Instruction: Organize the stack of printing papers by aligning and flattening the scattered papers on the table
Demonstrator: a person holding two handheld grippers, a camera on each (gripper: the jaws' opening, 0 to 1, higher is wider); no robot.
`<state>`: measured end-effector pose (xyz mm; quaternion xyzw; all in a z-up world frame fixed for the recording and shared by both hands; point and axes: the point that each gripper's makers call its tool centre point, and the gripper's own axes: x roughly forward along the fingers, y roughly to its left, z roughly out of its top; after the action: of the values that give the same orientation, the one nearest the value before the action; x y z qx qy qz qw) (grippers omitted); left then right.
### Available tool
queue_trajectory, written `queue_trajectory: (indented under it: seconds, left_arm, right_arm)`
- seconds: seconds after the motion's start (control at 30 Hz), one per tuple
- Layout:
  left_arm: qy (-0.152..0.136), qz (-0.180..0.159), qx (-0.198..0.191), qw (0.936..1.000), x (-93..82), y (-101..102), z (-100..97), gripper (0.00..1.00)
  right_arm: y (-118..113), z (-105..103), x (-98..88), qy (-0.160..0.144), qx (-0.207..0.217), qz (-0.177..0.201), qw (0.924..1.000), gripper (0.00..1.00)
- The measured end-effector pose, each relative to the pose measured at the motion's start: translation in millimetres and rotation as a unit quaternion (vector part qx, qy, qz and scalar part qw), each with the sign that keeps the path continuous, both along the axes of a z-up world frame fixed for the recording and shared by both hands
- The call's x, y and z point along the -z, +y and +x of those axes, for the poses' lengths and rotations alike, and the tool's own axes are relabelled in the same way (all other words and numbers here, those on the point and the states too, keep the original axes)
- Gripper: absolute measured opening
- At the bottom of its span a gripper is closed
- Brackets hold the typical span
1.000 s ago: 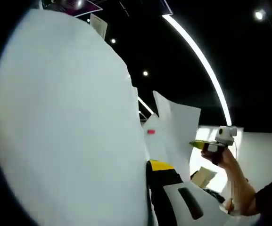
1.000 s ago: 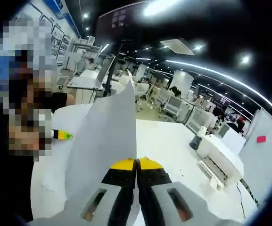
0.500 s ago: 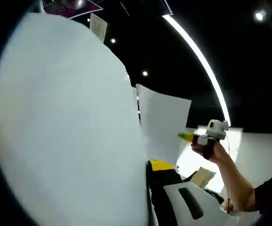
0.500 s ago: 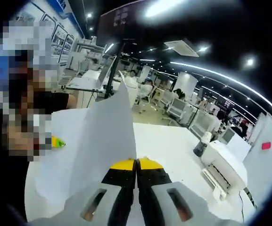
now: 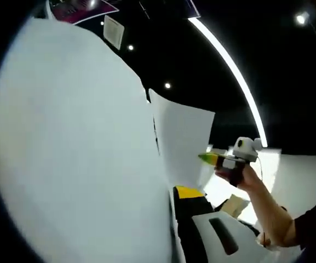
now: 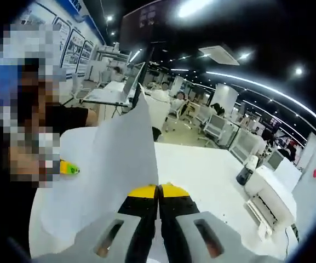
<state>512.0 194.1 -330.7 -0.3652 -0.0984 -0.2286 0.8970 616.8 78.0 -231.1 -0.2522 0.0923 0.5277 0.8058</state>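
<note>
Papers (image 6: 111, 164) are up off the table, filling the left of both frames, pinched in our fully closed right gripper (image 6: 159, 192) and seemingly our left gripper (image 5: 179, 193), so next we'd square the edges and lay them flat

left fingers (image 5: 175, 193) half hidden behind paper (image 5: 75, 153)

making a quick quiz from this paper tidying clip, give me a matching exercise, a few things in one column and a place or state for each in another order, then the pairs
Things
1. sheet of paper
2. right gripper
3. white printer
4. dark bottle

Places or states
A. jaws closed, yellow tips together
B. standing on the white table beside the printer
C. held up off the table, pinched at its edge
D. at the table's far right edge in the right gripper view

Pairs: 1-C, 2-A, 3-D, 4-B
</note>
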Motion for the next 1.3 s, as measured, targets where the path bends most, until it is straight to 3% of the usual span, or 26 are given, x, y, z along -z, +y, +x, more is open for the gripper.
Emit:
queue_trajectory:
  seconds: [1.3]
  left_arm:
    - [-0.002,-0.005,0.0,1.0,-0.3,2,-0.3,0.13]
  right_arm:
    - [40,-36,34.3,0.035,-0.058,-0.027,0.9973,0.0]
